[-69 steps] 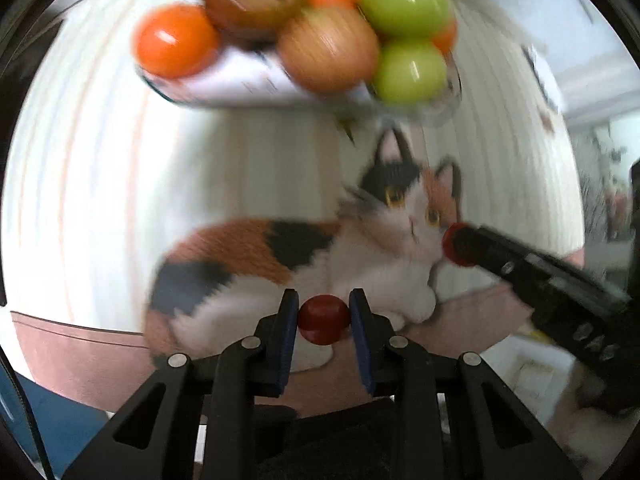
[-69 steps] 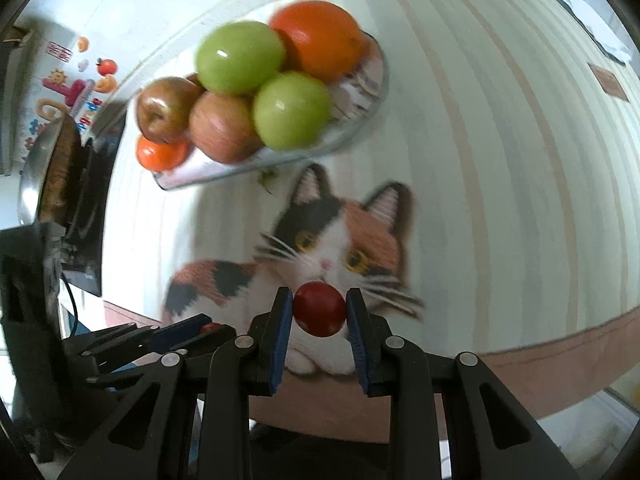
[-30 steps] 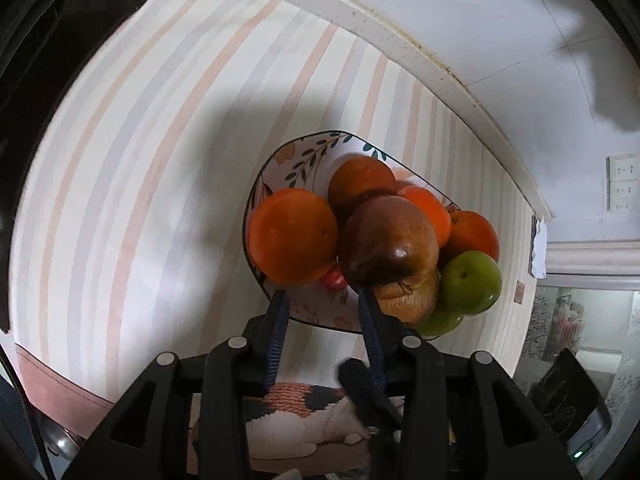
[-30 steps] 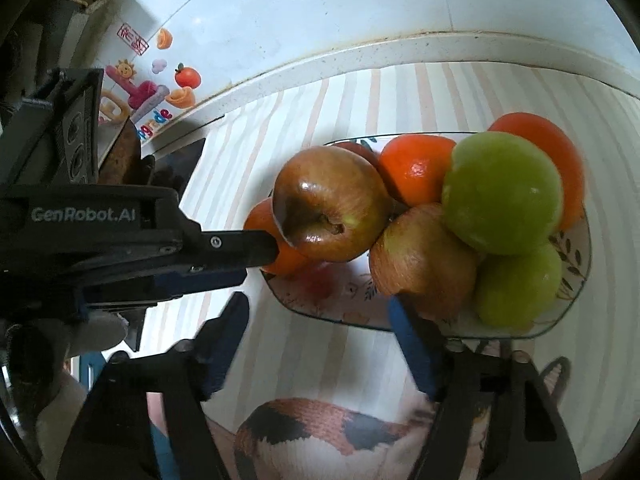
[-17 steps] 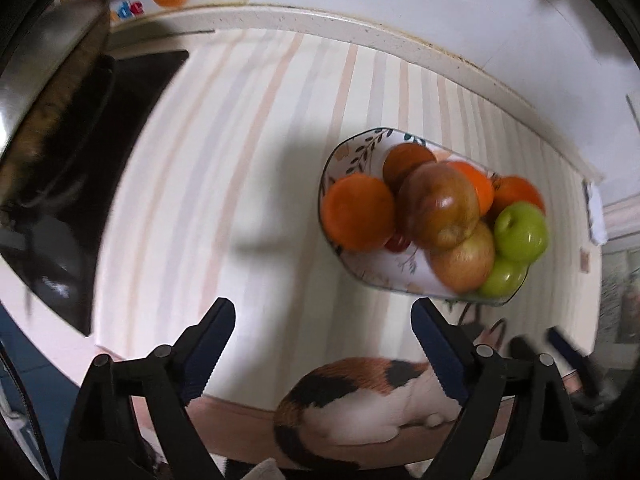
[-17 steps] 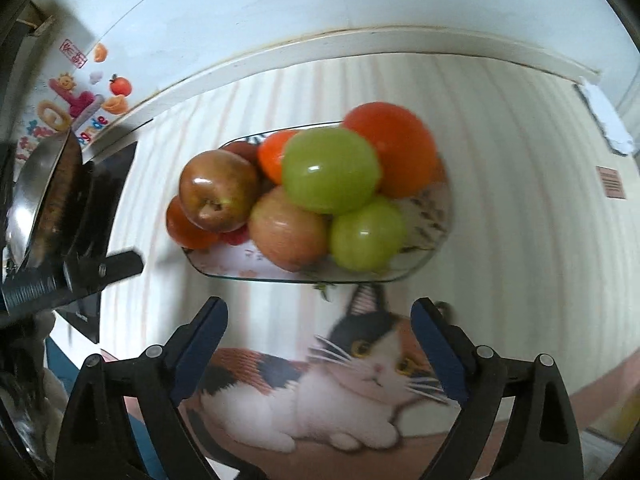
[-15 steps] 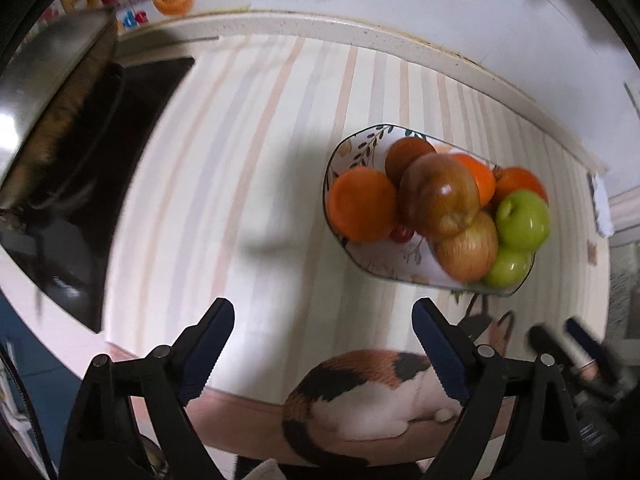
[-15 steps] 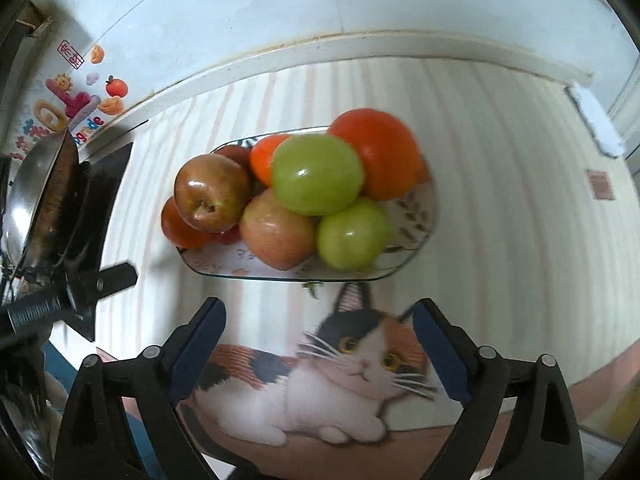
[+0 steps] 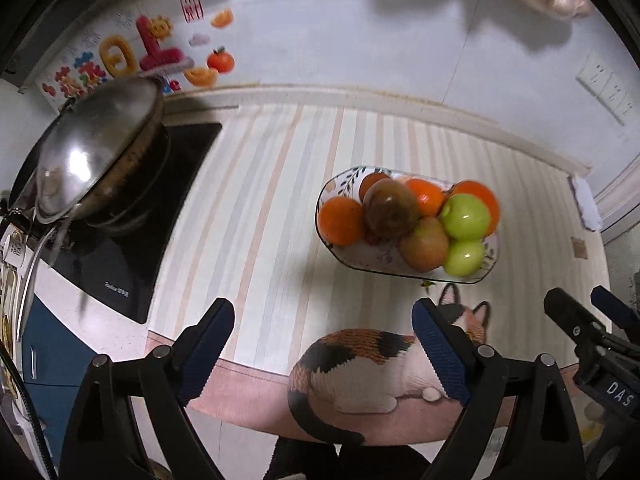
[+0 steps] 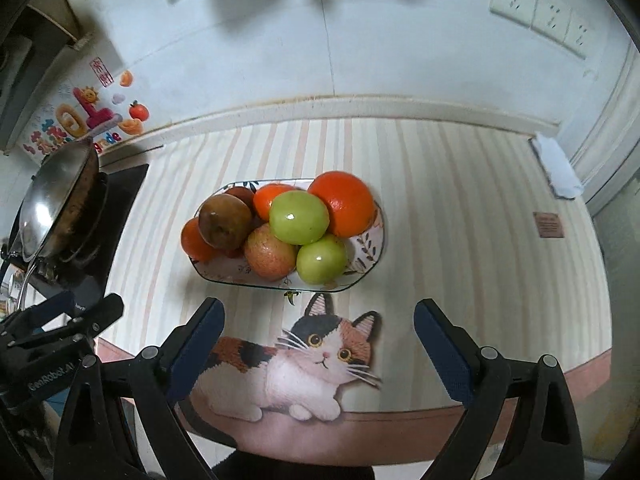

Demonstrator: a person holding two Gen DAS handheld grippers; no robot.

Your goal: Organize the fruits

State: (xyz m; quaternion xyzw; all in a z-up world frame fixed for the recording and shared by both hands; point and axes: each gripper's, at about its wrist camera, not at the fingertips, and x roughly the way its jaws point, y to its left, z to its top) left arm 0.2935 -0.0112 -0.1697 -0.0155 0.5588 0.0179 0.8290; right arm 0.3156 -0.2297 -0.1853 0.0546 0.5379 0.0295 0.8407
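Observation:
A patterned fruit plate (image 9: 334, 184) (image 10: 370, 248) stands on the striped mat, piled with oranges (image 9: 341, 220), green apples (image 10: 299, 217) (image 9: 465, 216), red apples (image 10: 270, 257) and a dark brown apple (image 10: 225, 221). A small red cherry tomato (image 9: 372, 239) peeks out between the fruits. My left gripper (image 9: 322, 344) is open and empty, held back near the mat's front edge. My right gripper (image 10: 318, 346) is open and empty, above the cat picture (image 10: 296, 364). Each gripper shows at the side of the other's view.
A steel wok (image 9: 94, 152) (image 10: 56, 200) sits on a black induction hob (image 9: 120, 264) at the left. The wall with stickers (image 9: 160, 52) and sockets (image 10: 538, 4) runs behind. A white cloth (image 10: 558, 168) lies at the far right.
Both grippers were shut on small red tomatoes, carried them to the plate and opened. Both have since pulled back and up from the plate, open and empty.

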